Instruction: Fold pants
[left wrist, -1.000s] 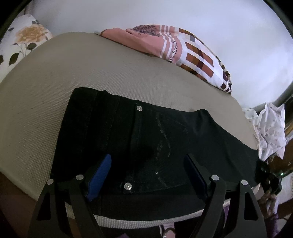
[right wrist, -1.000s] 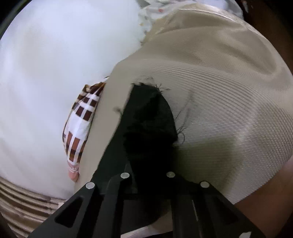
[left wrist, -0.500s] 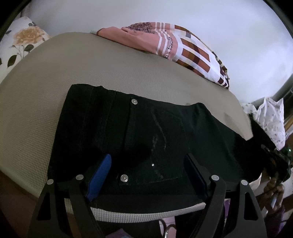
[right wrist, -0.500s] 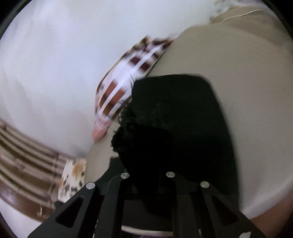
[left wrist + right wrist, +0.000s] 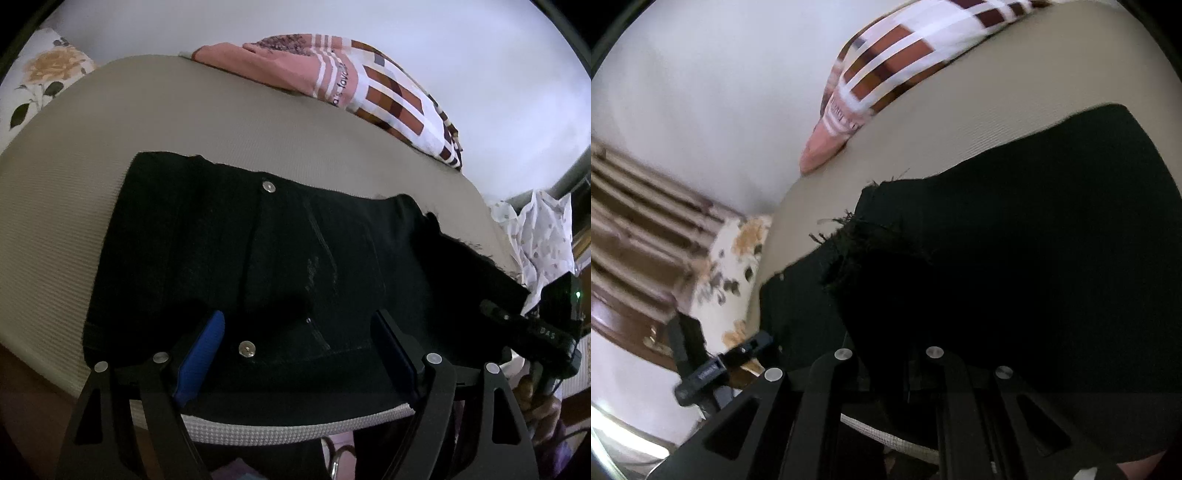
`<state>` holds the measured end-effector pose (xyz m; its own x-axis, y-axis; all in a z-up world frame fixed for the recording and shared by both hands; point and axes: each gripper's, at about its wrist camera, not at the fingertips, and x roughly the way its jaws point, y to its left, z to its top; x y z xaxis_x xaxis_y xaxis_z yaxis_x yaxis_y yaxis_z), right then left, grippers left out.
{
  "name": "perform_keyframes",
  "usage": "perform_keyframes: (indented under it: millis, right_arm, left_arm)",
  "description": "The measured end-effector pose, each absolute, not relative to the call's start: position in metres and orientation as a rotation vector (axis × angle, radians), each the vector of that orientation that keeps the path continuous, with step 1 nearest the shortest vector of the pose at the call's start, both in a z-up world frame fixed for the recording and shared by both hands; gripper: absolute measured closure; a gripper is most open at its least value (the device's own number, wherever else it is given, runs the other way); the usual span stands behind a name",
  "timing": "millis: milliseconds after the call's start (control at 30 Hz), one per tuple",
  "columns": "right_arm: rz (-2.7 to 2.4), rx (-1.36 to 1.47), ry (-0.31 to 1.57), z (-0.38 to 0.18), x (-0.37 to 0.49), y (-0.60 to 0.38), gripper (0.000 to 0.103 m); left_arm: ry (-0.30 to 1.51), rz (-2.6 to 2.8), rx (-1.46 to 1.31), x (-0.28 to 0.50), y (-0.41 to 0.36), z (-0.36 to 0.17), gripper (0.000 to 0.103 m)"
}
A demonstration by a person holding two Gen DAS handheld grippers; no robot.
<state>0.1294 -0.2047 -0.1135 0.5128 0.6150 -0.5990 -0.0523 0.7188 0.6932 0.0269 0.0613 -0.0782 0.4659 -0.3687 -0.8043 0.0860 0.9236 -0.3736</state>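
Lying flat across a beige, ribbed mattress [image 5: 229,122], the black pants [image 5: 280,251] show coarse denim weave, two round metal rivets and a stitched pocket outline. Left gripper [image 5: 295,350] hovers over the waistband end, jaws spread wide, ridged blue pads [image 5: 201,354] on either side of the cloth without pressing it: released. Right gripper [image 5: 886,354] is clenched on a frayed, thready hem of the pants [image 5: 1015,258], lifted in a dark bunch above the flat layer. Beyond the pants, a folded pink and brown-checked garment [image 5: 354,88] rests at the mattress's far edge; a floral pillow [image 5: 40,81] sits at the left corner.
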Motion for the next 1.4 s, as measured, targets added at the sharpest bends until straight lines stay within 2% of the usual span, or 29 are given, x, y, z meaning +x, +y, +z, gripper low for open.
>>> perform_keyframes:
  millis: [467,700,933,1400]
  right_arm:
    - [0.413,0.494,0.978,-0.110,0.122,-0.177,0.092]
    - [0.407,0.373,0.987,-0.110,0.119,-0.154,0.087]
    - [0.435,0.298,0.993,-0.111,0.111,-0.134,0.087]
    - [0.531,0.356,1.036,-0.115,0.108,-0.140,0.086]
  left_arm:
    - [1.077,-0.300,-0.272,0.027,0.053,-0.081,0.022]
    - [1.083,-0.302,-0.258,0.026,0.051,-0.083,0.022]
    - [1.084,-0.302,-0.255,0.027,0.051,-0.082,0.022]
    - [1.087,-0.303,-0.249,0.027,0.052,-0.083,0.022]
